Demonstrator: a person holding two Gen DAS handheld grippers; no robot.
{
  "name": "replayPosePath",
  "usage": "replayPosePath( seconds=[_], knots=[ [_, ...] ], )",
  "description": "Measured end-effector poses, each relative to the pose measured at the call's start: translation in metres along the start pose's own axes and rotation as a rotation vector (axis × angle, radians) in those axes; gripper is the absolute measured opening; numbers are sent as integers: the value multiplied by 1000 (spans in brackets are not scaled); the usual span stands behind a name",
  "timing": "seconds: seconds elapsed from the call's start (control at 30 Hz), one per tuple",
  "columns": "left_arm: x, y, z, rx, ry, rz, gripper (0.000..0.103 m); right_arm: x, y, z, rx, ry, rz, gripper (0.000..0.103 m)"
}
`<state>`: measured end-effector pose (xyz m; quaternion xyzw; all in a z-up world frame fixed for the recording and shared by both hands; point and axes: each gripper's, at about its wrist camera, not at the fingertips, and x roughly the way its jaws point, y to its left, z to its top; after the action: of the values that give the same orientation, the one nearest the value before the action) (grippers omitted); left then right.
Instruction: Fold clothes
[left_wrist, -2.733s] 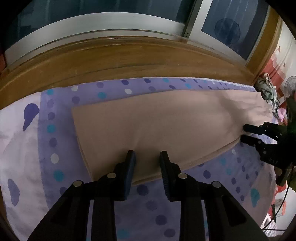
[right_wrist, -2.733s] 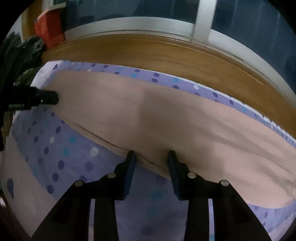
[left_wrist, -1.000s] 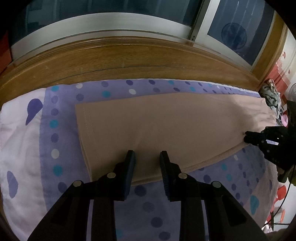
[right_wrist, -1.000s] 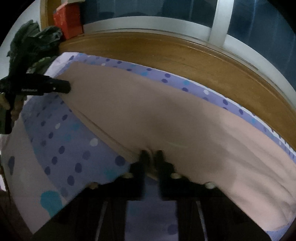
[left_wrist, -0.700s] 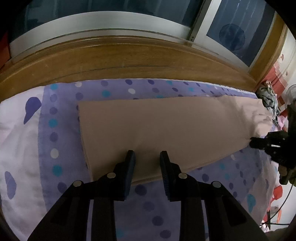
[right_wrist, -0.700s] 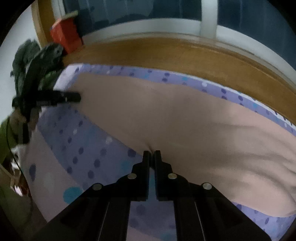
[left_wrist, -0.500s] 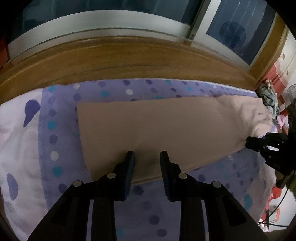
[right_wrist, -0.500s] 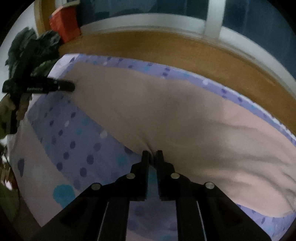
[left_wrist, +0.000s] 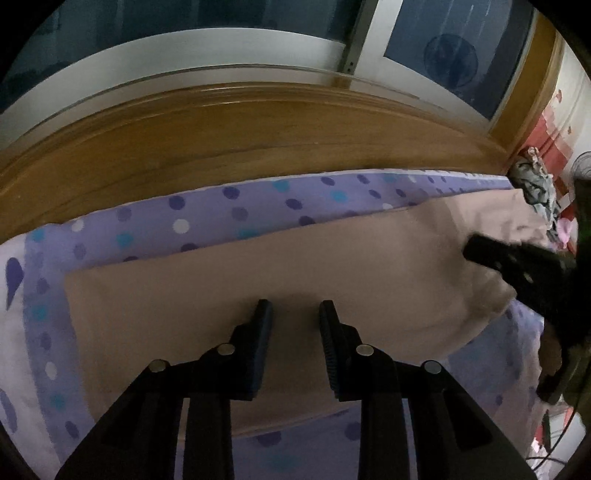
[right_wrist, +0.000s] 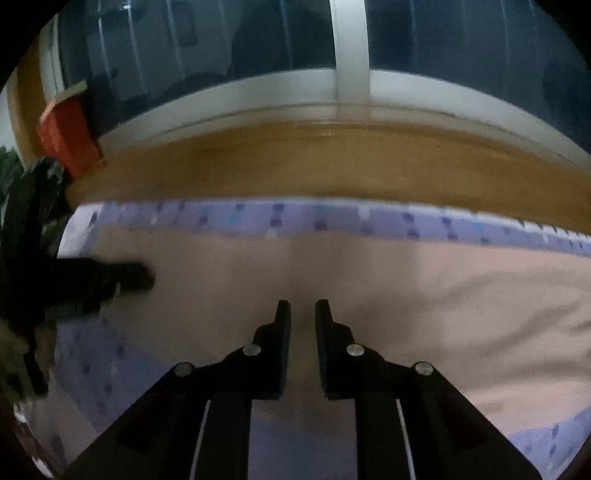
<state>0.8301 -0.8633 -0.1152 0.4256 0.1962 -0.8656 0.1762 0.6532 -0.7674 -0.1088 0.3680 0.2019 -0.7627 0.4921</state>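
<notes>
Closest in the left wrist view, the left gripper (left_wrist: 293, 314) hangs with its jaws partly apart above a folded beige garment (left_wrist: 258, 280), gripping nothing. In the right wrist view, the right gripper (right_wrist: 302, 314) has its jaws opening over the same cloth, nothing between them. The garment lies flat on a purple polka-dot bedsheet (left_wrist: 221, 210). Beyond it run a wooden ledge (left_wrist: 240, 136) and a dark window (left_wrist: 184, 22). No readable writing appears anywhere.
</notes>
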Motion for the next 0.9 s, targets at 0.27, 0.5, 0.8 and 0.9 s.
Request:
replayPosePath(
  seconds=[0.27,0.5,0.8,0.9],
  knots=[
    [-1,6,-2,-40,-4,-5,26,38,-14,17,87,40,9,14],
    [-4,-16,-2,-44,0,-19,26,-38,-69,-26,164,-28,-76,38],
    [8,-158,-10,21,10,-238,26,-127,-211,-111,364,-78,-204,45],
    [19,-224,-15,49,30,-301,27,-145,-256,-132,386,-79,-211,45]
  ],
)
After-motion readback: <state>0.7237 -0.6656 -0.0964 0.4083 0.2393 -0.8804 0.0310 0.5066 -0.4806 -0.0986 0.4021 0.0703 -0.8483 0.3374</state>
